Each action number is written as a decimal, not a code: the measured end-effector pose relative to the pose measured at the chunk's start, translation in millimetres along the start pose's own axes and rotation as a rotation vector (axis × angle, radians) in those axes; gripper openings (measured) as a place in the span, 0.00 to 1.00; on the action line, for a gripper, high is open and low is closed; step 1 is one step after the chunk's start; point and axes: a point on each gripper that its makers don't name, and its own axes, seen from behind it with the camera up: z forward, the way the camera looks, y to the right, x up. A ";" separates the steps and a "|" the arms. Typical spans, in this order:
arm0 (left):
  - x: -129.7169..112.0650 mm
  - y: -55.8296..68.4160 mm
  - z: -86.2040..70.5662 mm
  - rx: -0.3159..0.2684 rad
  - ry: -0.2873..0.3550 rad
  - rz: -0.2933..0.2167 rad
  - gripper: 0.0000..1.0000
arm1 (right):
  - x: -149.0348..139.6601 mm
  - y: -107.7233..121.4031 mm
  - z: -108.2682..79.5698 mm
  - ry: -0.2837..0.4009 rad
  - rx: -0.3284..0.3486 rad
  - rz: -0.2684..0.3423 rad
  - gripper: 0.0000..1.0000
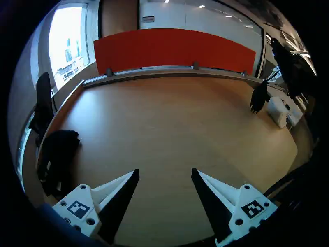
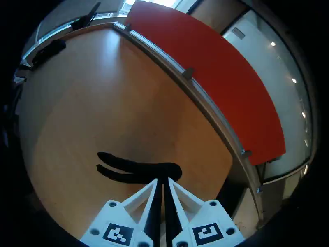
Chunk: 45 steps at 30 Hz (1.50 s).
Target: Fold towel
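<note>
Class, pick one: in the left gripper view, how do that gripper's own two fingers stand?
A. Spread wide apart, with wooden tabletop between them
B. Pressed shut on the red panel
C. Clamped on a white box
A: the left gripper has its two fingers spread wide, and the wooden table shows in the gap between them, with nothing gripped.

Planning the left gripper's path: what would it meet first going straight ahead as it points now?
Likely the light-brown wooden tabletop ahead of the open left gripper; if it clears that, the red partition panel. Depth unclear.
</note>
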 end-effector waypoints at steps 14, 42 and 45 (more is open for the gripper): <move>0.5 5.7 1.4 -0.006 -0.004 0.011 0.94 | -4.2 7.7 -0.5 -0.002 -0.014 0.007 0.05; 2.5 9.3 -0.2 -0.011 -0.003 0.015 0.94 | -51.3 -3.9 -3.6 -0.055 -0.019 0.036 0.05; 3.0 9.7 0.2 -0.013 -0.004 0.017 0.94 | -70.4 -8.9 -5.4 -0.078 -0.017 0.052 0.05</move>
